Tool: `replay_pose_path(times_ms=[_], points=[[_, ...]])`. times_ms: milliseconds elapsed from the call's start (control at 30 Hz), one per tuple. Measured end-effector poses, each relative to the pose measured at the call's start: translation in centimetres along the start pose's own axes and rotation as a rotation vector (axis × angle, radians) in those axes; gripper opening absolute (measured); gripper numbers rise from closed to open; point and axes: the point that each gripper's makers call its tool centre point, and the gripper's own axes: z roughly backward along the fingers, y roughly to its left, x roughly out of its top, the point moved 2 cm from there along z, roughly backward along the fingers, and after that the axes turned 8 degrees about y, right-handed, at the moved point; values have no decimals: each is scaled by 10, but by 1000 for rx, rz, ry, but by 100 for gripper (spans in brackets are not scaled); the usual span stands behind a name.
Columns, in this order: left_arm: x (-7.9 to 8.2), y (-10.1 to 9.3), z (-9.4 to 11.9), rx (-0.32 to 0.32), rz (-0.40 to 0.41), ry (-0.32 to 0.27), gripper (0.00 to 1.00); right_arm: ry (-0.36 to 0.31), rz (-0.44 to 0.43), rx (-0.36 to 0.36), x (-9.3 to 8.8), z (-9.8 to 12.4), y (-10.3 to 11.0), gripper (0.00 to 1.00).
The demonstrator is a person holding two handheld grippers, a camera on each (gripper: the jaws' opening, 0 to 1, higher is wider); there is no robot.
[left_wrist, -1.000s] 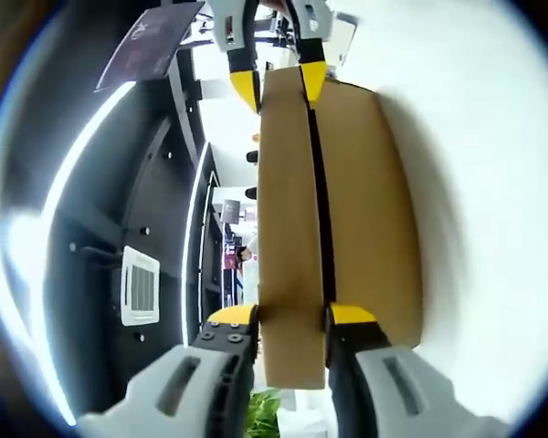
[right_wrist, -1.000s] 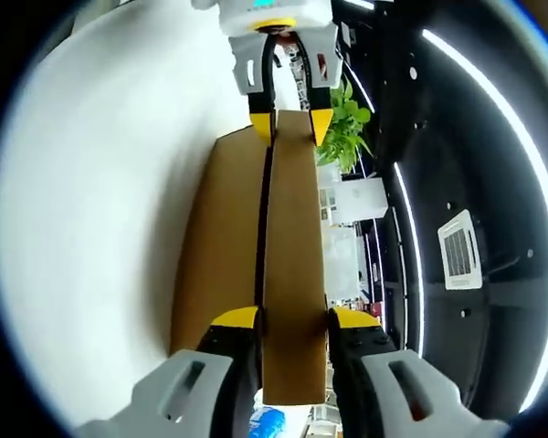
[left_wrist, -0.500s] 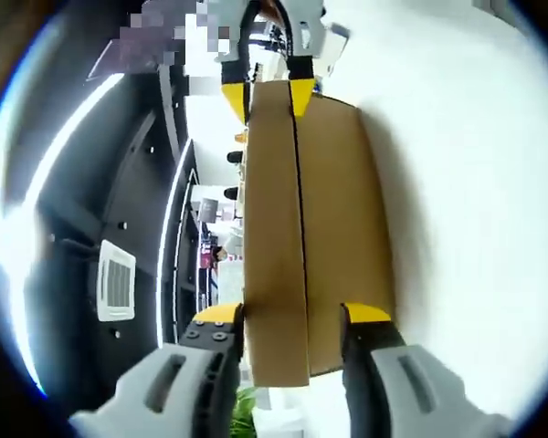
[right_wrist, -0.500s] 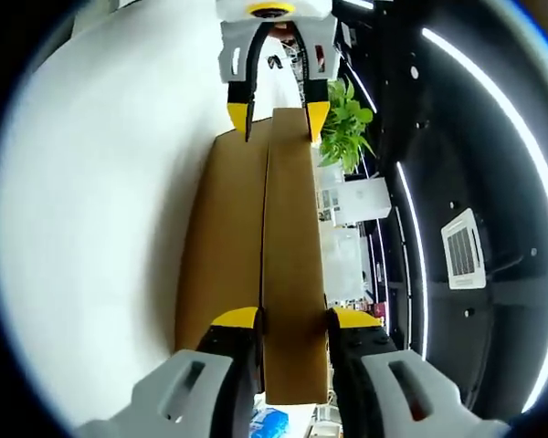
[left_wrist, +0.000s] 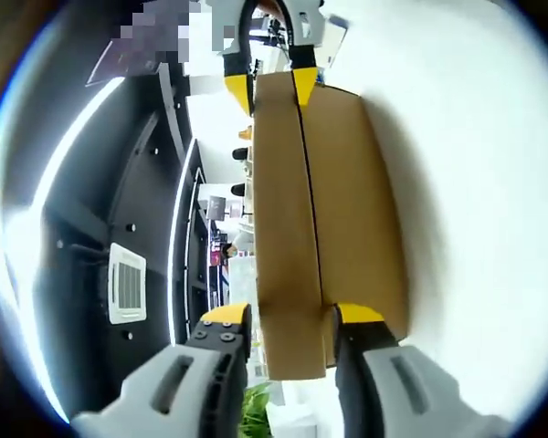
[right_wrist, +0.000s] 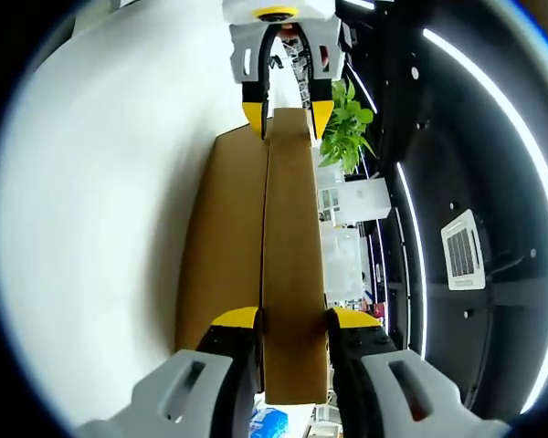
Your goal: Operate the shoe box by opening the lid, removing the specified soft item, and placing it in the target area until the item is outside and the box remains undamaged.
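A brown cardboard shoe box (left_wrist: 356, 201) lies on a white table, and both views are rolled on their side. A dark seam separates its lid (left_wrist: 283, 201) from the base. My left gripper (left_wrist: 290, 315) is shut on the near end of the lid. At the far end, my right gripper (left_wrist: 272, 87) clamps the same lid. In the right gripper view the lid (right_wrist: 292, 237) runs from my right gripper (right_wrist: 293, 318) up to the left gripper (right_wrist: 289, 111), with the base (right_wrist: 224, 246) beside it. The inside of the box is hidden.
The white table (left_wrist: 475, 182) spreads along one side of the box (right_wrist: 100, 228). Beyond it are a green potted plant (right_wrist: 342, 128), a dark ceiling with light strips (right_wrist: 484, 100) and an air vent (left_wrist: 128, 283).
My left gripper's jaws stood wider apart half a second ago and have closed in on the lid again. The left gripper view has shifted slightly. The right gripper has kept its hold.
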Motion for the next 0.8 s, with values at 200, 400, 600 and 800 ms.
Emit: replay_pose_path(times_ms=[200,400,600,800], points=[[2,-2,0,-5,2,-5,29,-1,9,-1,0,0,0,28],[2,-3,0,0,8,-6,29,1,26,-4,0,0,0,29],[2,-4,0,5,6,-3,29,1,46,1,2,1,1,29],[2,-10,-1,-7,3,0,29,0,16,7,4,6,0,36]])
